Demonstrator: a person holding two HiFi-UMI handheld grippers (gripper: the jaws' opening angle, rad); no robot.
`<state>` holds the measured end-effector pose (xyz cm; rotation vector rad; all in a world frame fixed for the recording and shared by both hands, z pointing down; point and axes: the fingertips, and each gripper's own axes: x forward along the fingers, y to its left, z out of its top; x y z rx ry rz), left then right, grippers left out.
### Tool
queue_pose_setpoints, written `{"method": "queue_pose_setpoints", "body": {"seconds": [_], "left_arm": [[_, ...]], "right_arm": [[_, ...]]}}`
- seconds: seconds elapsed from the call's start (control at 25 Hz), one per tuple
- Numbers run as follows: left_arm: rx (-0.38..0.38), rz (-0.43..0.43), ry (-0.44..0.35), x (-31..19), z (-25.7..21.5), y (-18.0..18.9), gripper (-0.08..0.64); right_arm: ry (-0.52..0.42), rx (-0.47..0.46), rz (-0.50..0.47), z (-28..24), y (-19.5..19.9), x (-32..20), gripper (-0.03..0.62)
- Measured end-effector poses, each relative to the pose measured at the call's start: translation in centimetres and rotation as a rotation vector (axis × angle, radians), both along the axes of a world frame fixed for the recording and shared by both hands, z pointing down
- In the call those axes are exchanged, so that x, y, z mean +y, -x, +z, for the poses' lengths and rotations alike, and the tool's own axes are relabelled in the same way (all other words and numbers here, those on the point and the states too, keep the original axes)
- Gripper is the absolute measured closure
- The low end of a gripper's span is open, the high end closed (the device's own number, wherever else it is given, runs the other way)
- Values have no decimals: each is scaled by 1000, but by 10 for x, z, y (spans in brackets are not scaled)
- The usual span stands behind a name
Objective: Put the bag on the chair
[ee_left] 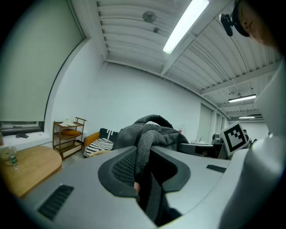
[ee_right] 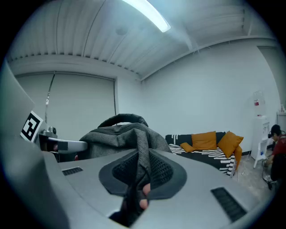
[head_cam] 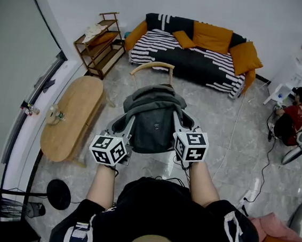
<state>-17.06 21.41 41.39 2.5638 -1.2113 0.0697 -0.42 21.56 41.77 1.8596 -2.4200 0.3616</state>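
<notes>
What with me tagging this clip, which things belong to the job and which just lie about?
Job: grey fabric bag, curved-back wooden chair, left gripper, right gripper.
Lying about: oval wooden table, striped black-and-white sofa, wooden shelf rack.

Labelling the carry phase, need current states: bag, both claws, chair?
bag: grey, held between both claws, top handle up; contact with the seat can't be told.
left claw: shut on bag fabric.
right claw: shut on bag fabric.
chair: upright, curved wooden back shows beyond the bag, seat hidden by it.
</notes>
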Motion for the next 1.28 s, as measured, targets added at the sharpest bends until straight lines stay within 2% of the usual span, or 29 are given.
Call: {"method": "queue_pose_setpoints", "body": {"seconds": [0.48, 1.28], "left_arm": [[-13, -21, -48, -42, -2, 7, 474], [-3, -2, -53, -83, -4, 0, 472]], "right_arm": [[-15, 10, -5, 0, 7, -44, 523], [-33, 17, 3, -4, 0, -80, 525]]}}
